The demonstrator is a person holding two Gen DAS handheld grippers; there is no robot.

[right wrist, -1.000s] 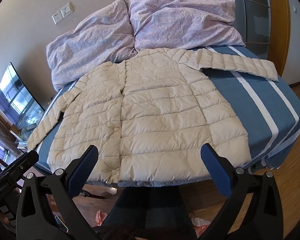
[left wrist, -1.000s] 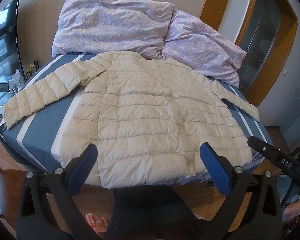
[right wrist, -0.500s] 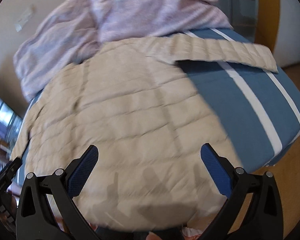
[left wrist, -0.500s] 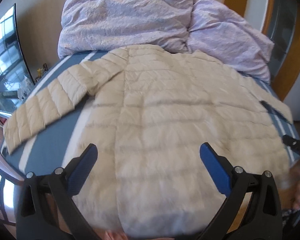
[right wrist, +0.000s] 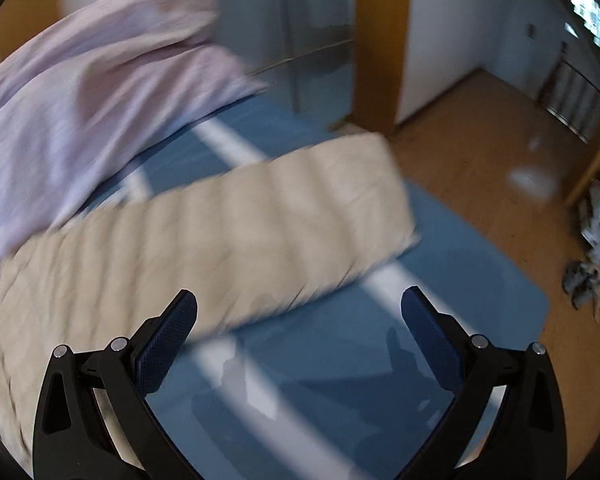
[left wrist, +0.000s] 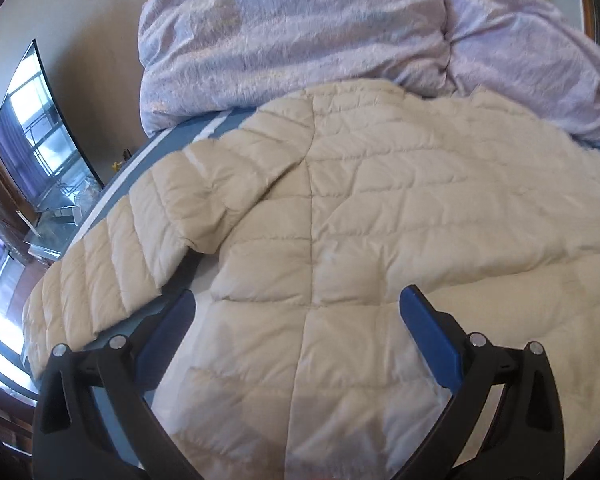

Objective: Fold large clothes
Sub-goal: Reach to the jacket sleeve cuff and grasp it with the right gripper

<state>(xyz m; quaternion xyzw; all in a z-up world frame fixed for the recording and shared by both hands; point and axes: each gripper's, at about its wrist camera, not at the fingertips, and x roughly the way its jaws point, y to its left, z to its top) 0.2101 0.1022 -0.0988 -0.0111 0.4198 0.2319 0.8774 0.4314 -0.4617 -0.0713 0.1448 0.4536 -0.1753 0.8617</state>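
Observation:
A cream quilted puffer jacket (left wrist: 380, 208) lies spread flat on a blue bed with white stripes (left wrist: 148, 160). Its one sleeve (left wrist: 116, 256) stretches out to the left edge in the left wrist view. My left gripper (left wrist: 298, 328) hovers open over the jacket's lower left body, with nothing between its blue pads. In the blurred right wrist view the other sleeve (right wrist: 228, 232) lies across the blue sheet (right wrist: 340, 368), its cuff near the bed's edge. My right gripper (right wrist: 298, 328) is open just above the sheet, close to that sleeve's lower edge.
A rumpled lilac duvet (left wrist: 340, 28) is heaped at the head of the bed behind the jacket's collar. A TV screen (left wrist: 36, 120) stands left of the bed. Wooden floor (right wrist: 500, 168), a door frame (right wrist: 380, 40) and a pile of clutter (right wrist: 596, 256) lie right of the bed.
Both grippers moved forward from the foot of the bed over the jacket. The left one swung toward the left sleeve side, the right one swung right to the other sleeve. Both stay open.

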